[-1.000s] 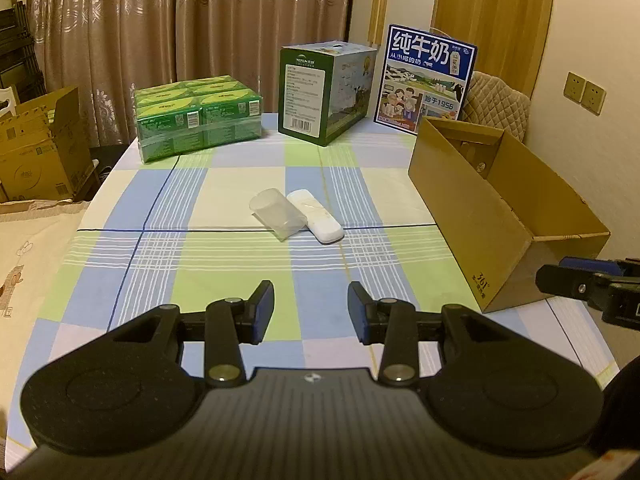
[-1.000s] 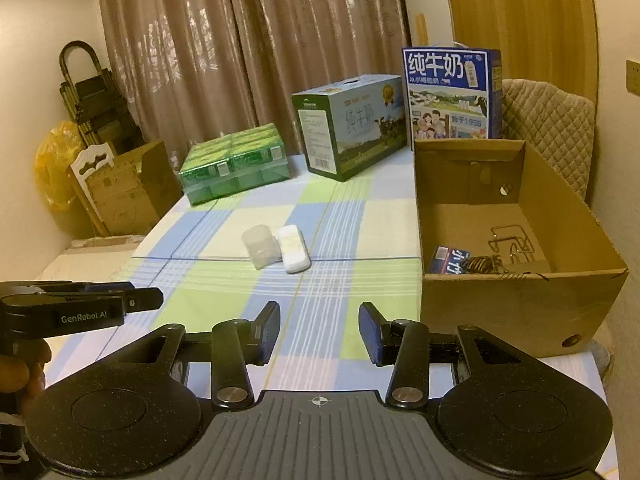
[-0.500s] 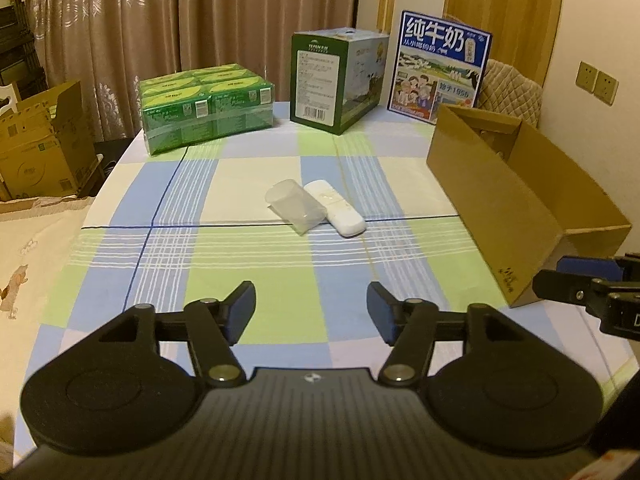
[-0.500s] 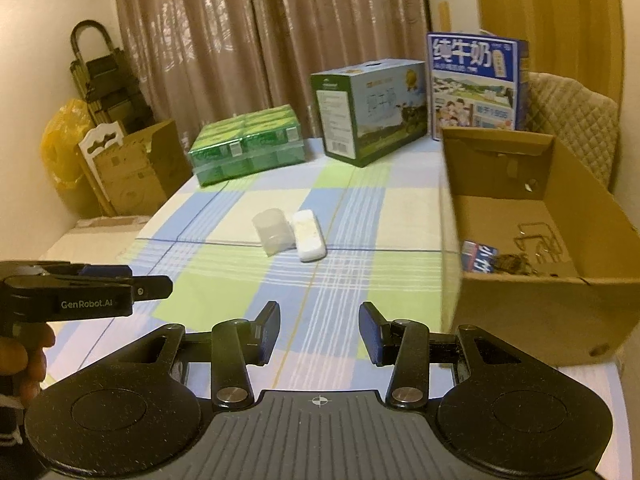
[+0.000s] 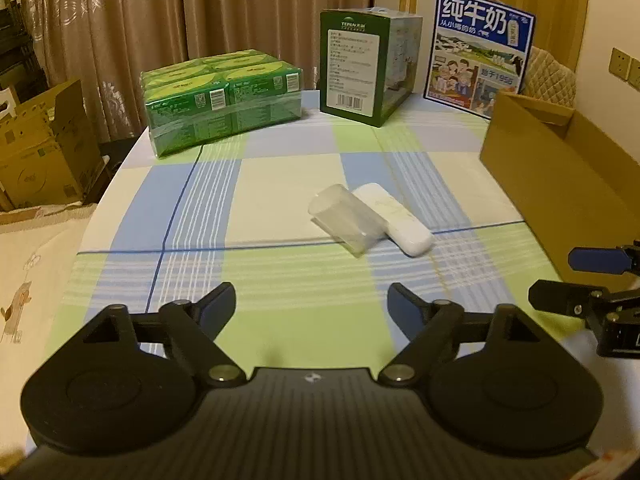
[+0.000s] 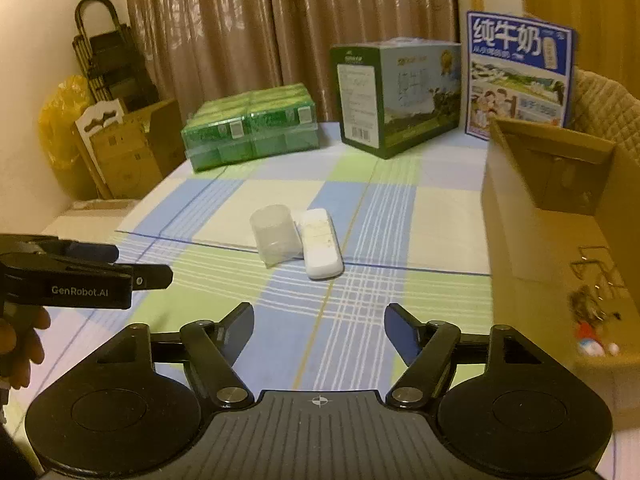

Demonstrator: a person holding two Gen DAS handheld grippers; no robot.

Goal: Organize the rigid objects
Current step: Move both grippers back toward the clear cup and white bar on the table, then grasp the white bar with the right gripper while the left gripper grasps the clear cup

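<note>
A clear plastic cup (image 5: 344,220) (image 6: 276,236) lies on its side in the middle of the checked tablecloth, touching a white remote-shaped object (image 5: 394,218) (image 6: 320,248) on its right. My left gripper (image 5: 311,304) hovers short of both, its jaws opening with nothing between them. My right gripper (image 6: 319,326) is likewise short of them, jaws opening and empty. An open cardboard box (image 5: 560,184) (image 6: 552,216) stands at the right with small items inside. Each gripper shows at the edge of the other's view, the right gripper (image 5: 576,280) and the left gripper (image 6: 140,266).
At the back of the table (image 5: 280,168) stand a wrapped green pack (image 5: 220,100), a green carton (image 5: 368,64) and a blue milk carton (image 5: 480,48). Cardboard boxes (image 5: 40,148) sit on the floor at the left. A padded chair back (image 5: 548,76) is behind the open box.
Both grippers have moved forward and down toward the cup and the white object. Both sets of jaws have spread wider.
</note>
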